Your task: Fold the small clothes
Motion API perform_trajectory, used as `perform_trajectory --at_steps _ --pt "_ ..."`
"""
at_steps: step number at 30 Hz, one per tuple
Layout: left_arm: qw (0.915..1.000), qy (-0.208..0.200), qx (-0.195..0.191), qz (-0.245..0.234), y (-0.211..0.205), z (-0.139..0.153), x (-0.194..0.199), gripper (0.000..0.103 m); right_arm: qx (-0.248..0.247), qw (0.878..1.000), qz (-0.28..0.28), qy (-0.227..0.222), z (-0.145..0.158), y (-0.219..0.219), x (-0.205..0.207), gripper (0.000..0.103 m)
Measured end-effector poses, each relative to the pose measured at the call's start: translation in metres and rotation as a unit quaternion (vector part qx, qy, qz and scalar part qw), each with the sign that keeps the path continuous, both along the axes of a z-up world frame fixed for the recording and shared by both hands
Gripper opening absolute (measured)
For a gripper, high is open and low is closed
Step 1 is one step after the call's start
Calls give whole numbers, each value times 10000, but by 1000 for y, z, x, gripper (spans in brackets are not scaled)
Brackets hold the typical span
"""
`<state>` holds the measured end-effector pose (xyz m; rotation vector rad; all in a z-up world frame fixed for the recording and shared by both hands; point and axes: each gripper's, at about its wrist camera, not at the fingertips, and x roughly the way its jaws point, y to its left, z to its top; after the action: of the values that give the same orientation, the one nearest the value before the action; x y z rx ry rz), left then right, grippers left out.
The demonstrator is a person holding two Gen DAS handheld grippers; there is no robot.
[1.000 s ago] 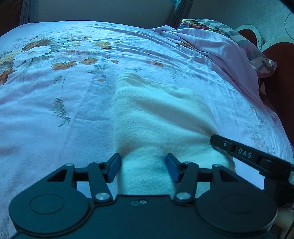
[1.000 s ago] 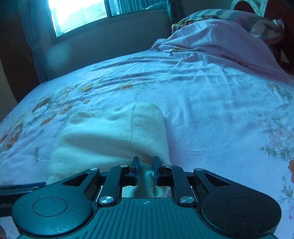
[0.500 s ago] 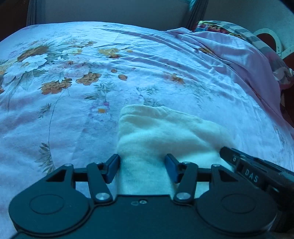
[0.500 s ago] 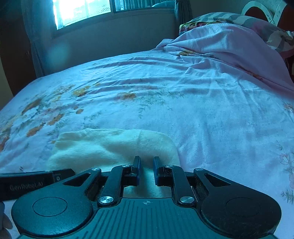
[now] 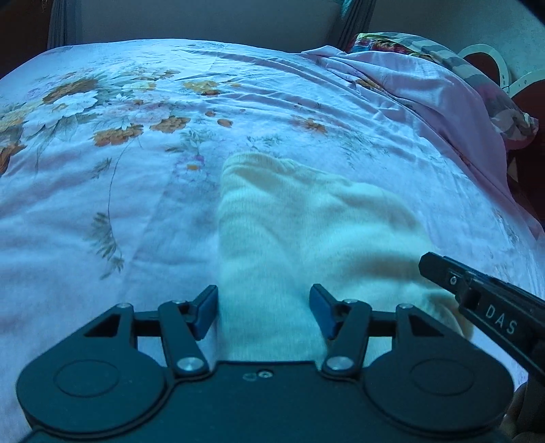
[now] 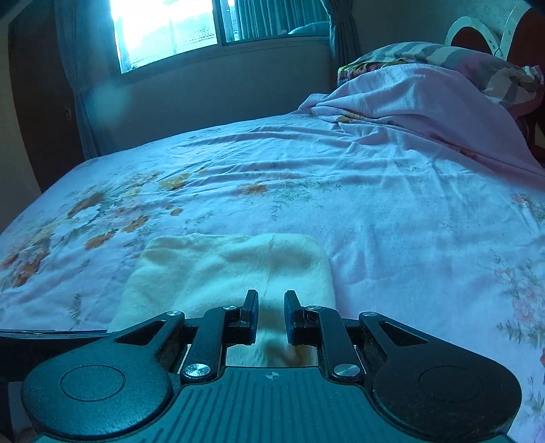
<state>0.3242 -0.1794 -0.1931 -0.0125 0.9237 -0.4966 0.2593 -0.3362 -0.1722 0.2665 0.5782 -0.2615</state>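
A small cream knit garment lies folded on the floral bedsheet. My left gripper is open, its blue pads on either side of the garment's near edge. The garment also shows in the right wrist view. My right gripper has its pads close together with the garment's near edge between them. The right gripper's black body shows at the right of the left wrist view, at the garment's right end.
A rumpled pink blanket and a striped pillow lie at the far right of the bed. A window with curtains is behind the bed. The sheet stretches wide around the garment.
Both grippers have tilted and drawn back, so more of the bed shows. The garment now looks shorter and flatter on the sheet. The right pads have opened slightly.
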Motion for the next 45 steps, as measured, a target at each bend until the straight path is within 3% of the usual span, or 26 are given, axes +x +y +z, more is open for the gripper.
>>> perform_trajectory --at_steps 5,10,14,18,20,22,25,28,34,45 --pt "9999 -83 70 -83 7 7 -31 59 -108 9999 108 -50 -4 26 -42 14" --pt "9998 -59 111 -146 12 7 -54 61 -137 9994 51 321 -23 30 -64 14" --pt "9996 -146 187 -169 15 8 -69 60 -23 9999 -90 38 -12 34 -95 14" --pt "9995 -73 232 -215 18 5 -79 62 -157 9993 -37 328 -33 37 -107 15" --pt "9994 -71 249 -212 20 3 -84 63 13 9993 -148 344 -31 34 -112 24" --pt "9995 -82 241 -204 23 0 -91 63 104 9992 -274 271 -27 33 -120 25" --pt "9994 -83 281 -190 23 -1 -96 63 -89 9988 -167 456 -36 38 -122 24" --pt "9991 -90 354 -210 20 -1 -100 63 169 9985 -257 458 -37 31 -122 24" --pt "9990 -92 382 -224 21 -5 -102 66 192 9983 -281 471 -41 32 -123 24" --pt "9989 -42 417 -200 27 0 -112 66 313 9981 -301 435 -27 33 -133 25"
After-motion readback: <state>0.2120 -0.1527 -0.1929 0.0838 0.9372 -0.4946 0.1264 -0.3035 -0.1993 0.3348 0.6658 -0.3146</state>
